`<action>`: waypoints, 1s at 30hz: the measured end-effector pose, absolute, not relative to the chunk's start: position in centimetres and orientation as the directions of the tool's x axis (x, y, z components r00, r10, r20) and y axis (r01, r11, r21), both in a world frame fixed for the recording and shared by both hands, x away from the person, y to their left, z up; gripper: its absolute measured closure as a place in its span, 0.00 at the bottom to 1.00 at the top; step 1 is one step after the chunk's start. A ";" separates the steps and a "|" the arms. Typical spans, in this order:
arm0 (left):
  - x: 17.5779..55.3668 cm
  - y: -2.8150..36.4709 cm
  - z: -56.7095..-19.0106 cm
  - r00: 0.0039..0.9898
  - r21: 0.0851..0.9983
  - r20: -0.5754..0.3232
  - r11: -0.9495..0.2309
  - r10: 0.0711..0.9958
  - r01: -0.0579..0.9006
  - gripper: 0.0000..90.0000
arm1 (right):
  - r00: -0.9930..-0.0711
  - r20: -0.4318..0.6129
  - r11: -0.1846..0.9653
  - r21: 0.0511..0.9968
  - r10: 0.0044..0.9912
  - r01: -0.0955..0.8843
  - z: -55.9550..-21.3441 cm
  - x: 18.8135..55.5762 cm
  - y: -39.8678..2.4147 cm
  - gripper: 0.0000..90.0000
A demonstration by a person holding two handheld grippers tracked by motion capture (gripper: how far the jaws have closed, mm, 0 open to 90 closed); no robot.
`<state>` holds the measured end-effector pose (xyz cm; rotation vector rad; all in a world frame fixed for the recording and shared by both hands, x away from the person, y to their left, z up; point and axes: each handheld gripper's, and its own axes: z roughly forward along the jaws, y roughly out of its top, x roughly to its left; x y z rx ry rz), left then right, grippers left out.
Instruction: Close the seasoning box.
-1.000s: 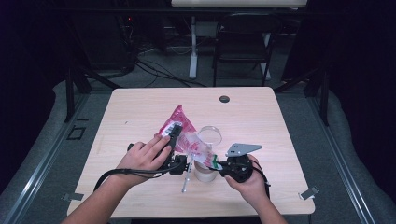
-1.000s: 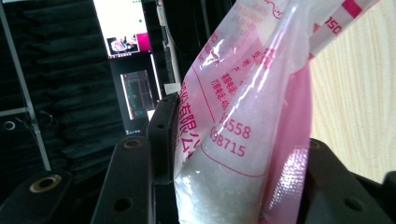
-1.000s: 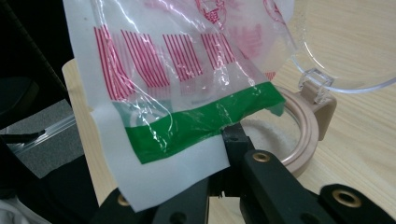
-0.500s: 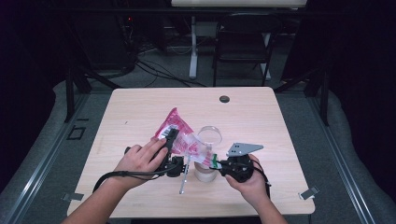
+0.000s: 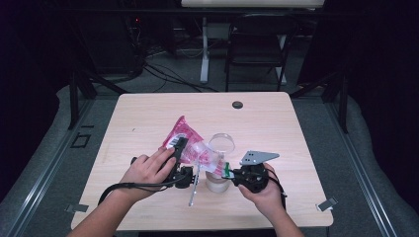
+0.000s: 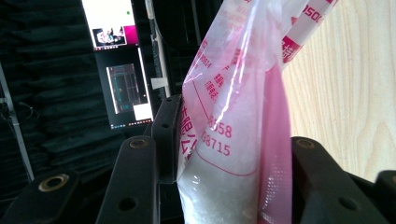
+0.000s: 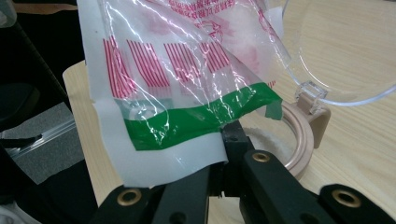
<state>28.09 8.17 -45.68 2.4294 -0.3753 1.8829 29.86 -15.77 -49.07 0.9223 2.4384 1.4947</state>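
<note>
Bag: a clear plastic pouch [image 5: 190, 143] printed in pink and red, with a green band along one end and white grains inside; it lies tilted over the middle of the pale wooden tabletop [image 5: 148, 113], its pink end up toward 11 o'clock and its green-banded end down toward 4 o'clock.
Bag print: in the left gripper view the pouch [image 6: 233, 116] shows red lettering and digits on see-through film, a solid pink side strip, and white grains packed in its lower part.
Bag mouth: in the right gripper view the pouch [image 7: 177, 79] carries rows of red vertical stripes above the green band, then a plain white edge; the film is creased and glossy.
Left hand-held gripper [image 5: 180, 148]: jaws partly closed on the pouch's body, one black jaw on each side, pressing its filled part; they have just opened a little.
Right hand-held gripper [image 5: 228, 171]: jaws fully closed, pinching the white edge below the green band.
Jar: a round beige container [image 5: 217, 180] with a hinged clear lid [image 5: 222, 143] standing open; it sits at 5 o'clock from the pouch, just under the green-banded end, with white grains in it [image 7: 275, 140].
Spoon: a slim metal utensil [image 5: 193, 187] lies on the tabletop between the two hands, at 6 o'clock from the pouch.
Hole: a small dark round grommet [image 5: 237, 104] near the far edge, at 1 o'clock, well apart from the pouch.
</note>
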 end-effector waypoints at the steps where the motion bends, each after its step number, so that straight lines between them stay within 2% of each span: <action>1: 28.1 8.2 -45.7 0.230 -0.114 0.959 -0.969 -0.165 -0.218 0.68 | -0.804 0.192 0.321 0.845 0.563 0.427 -49.1 29.9 -15.8 1.00; 30: 28.2 8.3 -46.8 0.267 -0.069 0.956 -0.975 -0.125 -0.210 0.67 | -0.805 0.188 0.324 0.845 0.562 0.424 -49.2 29.8 -15.5 1.00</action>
